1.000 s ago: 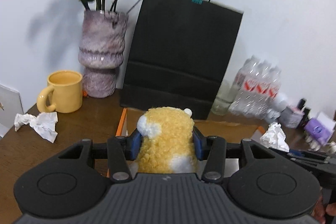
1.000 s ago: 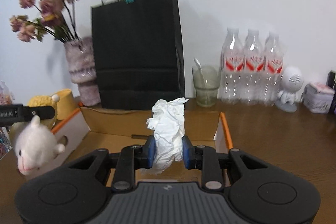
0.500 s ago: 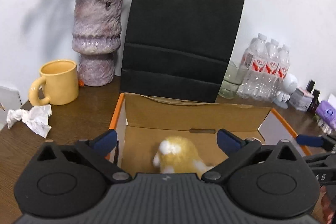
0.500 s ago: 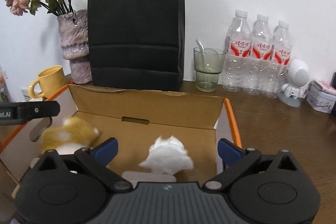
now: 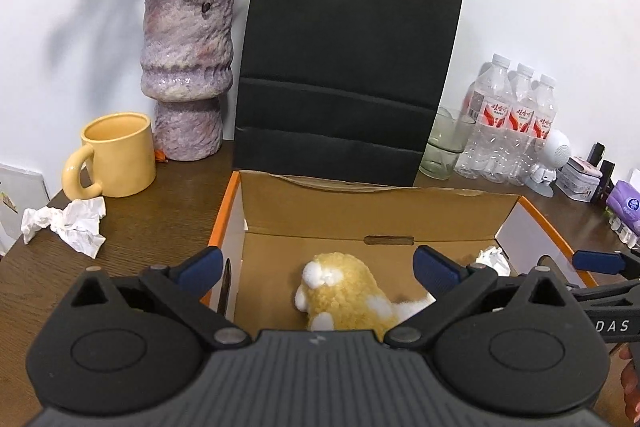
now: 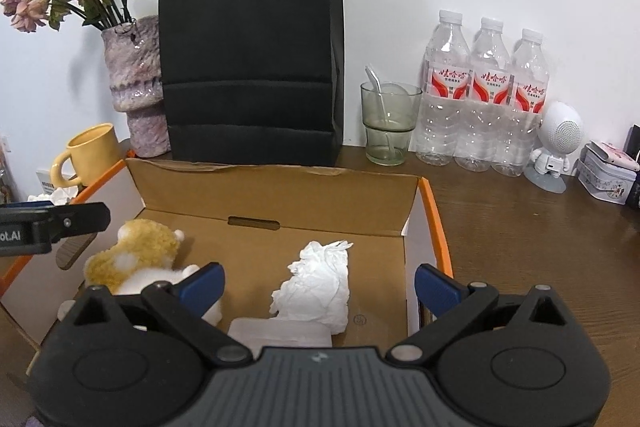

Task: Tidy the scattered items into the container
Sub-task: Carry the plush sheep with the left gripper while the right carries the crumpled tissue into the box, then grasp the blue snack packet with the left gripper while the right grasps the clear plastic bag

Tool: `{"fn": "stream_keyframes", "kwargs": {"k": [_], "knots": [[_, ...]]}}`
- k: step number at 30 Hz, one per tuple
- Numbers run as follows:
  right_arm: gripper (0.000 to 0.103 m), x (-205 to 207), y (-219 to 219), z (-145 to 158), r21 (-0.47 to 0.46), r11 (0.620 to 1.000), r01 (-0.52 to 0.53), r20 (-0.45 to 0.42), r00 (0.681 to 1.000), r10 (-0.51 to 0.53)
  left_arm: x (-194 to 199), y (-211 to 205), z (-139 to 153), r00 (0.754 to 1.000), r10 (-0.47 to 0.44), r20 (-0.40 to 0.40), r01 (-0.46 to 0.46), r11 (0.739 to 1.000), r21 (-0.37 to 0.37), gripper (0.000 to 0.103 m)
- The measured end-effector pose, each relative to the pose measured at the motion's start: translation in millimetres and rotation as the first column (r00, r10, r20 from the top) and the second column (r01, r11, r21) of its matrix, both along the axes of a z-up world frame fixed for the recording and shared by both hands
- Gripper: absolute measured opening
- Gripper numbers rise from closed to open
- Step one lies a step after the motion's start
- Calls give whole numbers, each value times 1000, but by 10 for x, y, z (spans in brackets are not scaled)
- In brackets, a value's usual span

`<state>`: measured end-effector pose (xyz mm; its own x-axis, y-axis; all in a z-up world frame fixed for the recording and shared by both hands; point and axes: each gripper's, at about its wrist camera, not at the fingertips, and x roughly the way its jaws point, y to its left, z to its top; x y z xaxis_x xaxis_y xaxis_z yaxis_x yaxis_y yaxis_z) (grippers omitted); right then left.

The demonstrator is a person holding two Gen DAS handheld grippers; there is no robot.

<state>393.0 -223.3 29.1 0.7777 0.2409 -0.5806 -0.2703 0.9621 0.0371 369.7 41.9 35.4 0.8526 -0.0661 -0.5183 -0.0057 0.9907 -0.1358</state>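
Box [image 5: 400, 215] holds plush toy [image 5: 344, 291] and crumpled tissue [image 6: 316, 283]. Left gripper [image 5: 316, 263] and right gripper [image 6: 318, 283] spread wide, empty. Next we fetch loose tissue [image 5: 68, 223] beside mug [image 5: 116, 155].

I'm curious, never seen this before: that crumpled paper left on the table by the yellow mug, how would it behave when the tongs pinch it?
The crumpled paper looks thin and creased, so it probably squashes easily. It likely weighs almost nothing and won't roll.
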Motion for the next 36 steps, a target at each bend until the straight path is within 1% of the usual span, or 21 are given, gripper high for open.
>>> {"fn": "stream_keyframes", "kwargs": {"k": [3, 5, 9, 12, 15, 18, 23, 26, 29, 36], "knots": [[102, -135, -34, 95, 12, 1000, 4, 25, 1000, -5, -165, 34, 106, 1000, 1, 31, -1, 1000, -17, 103], [102, -294, -66, 174, 16, 1000, 4, 53, 999, -5, -321, 61, 176, 999, 0, 52, 2, 1000, -22, 103], [102, -695, -127, 300, 17, 1000, -9, 96, 995, 7, -714, 116, 252, 997, -5, 72, 4, 1000, 13, 103], [102, -1061, -150, 327, 5, 1000, -25, 114, 993, 24, -1063, 169, 245, 998, -14, 68, 11, 999, 45, 103], [102, -1443, -153, 285, -7, 999, -37, 120, 992, 37, -1431, 228, 186, 998, -21, 51, 18, 998, 63, 103], [102, -1773, -128, 201, -9, 999, -49, 109, 993, 49, -1775, 298, 106, 999, -28, 26, 26, 998, 62, 103], [102, -2214, -28, -3, -9, 997, -71, 73, 995, 71, -2209, 315, -35, 997, -73, -8, 74, 995, 69, 103], [101, -2394, 33, -136, -22, 998, -50, 58, 997, 51, -2364, 298, -150, 994, -101, -34, 103, 992, 75, 103], [101, -2530, 61, -217, -12, 999, -39, 47, 998, 39, -2439, 307, -268, 991, -116, -67, 121, 990, 74, 103], [101, -2621, 143, -247, -18, 1000, -14, 51, 999, 15, -2514, 288, -473, 980, -165, -115, 173, 982, 73, 102]]}}
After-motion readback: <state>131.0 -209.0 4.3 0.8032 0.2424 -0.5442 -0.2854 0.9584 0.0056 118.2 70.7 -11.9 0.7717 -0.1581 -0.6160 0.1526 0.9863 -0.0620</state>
